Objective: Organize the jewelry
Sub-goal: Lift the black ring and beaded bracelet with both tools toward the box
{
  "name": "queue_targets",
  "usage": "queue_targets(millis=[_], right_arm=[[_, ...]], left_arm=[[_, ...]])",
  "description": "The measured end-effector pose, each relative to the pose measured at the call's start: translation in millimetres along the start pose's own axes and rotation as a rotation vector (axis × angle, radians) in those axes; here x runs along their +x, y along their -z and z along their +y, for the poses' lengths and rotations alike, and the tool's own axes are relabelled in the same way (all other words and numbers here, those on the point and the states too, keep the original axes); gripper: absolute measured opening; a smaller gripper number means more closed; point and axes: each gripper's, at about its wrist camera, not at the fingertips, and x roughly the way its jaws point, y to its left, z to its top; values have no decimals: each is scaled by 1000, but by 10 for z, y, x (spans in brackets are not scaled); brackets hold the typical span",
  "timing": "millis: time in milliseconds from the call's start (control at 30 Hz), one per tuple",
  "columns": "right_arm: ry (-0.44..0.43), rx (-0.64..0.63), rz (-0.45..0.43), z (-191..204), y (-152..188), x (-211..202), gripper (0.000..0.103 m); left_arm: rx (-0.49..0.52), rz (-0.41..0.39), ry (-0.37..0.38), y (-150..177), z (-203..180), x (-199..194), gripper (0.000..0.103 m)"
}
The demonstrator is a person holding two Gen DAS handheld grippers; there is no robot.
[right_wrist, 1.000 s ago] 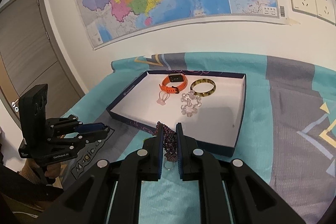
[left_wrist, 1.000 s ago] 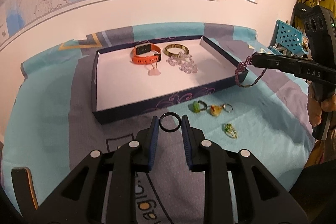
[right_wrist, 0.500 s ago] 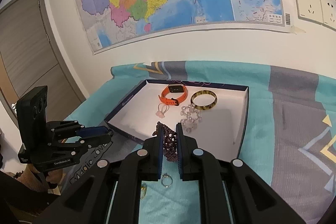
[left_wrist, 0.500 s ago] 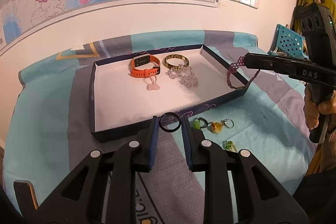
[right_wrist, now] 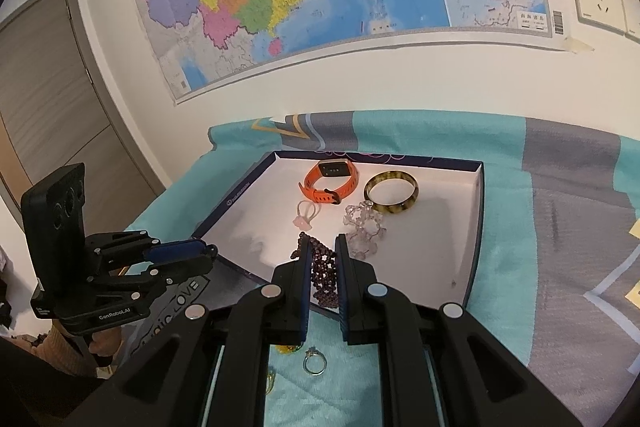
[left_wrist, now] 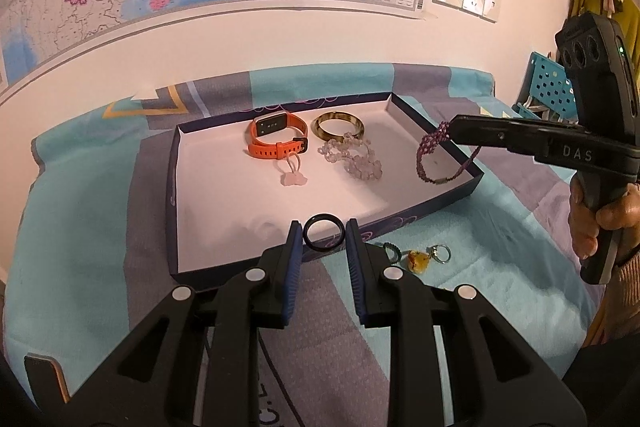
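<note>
Jewelry sits half sorted as I work both grippers over the shallow white-lined box [left_wrist: 192,187] on the teal bedspread [left_wrist: 80,227]. My left gripper [left_wrist: 322,235] pinches a black ring [left_wrist: 323,233] at the box's near wall; my right gripper [right_wrist: 322,259] clamps a purple beaded bracelet [right_wrist: 320,267] — it dangles above the box's right corner. Inside lie an orange watch [left_wrist: 276,141], a tortoiseshell bangle [left_wrist: 338,126] and a clear bead strand [left_wrist: 352,159]; small rings [left_wrist: 438,253] lie outside the box on the cloth.
</note>
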Motion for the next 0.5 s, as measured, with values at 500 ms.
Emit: queue_targets(millis=[500], right_arm=[[-11, 9, 14, -10, -50, 169, 10]], left_arm=[[-14, 7, 9, -93, 24, 134, 22]])
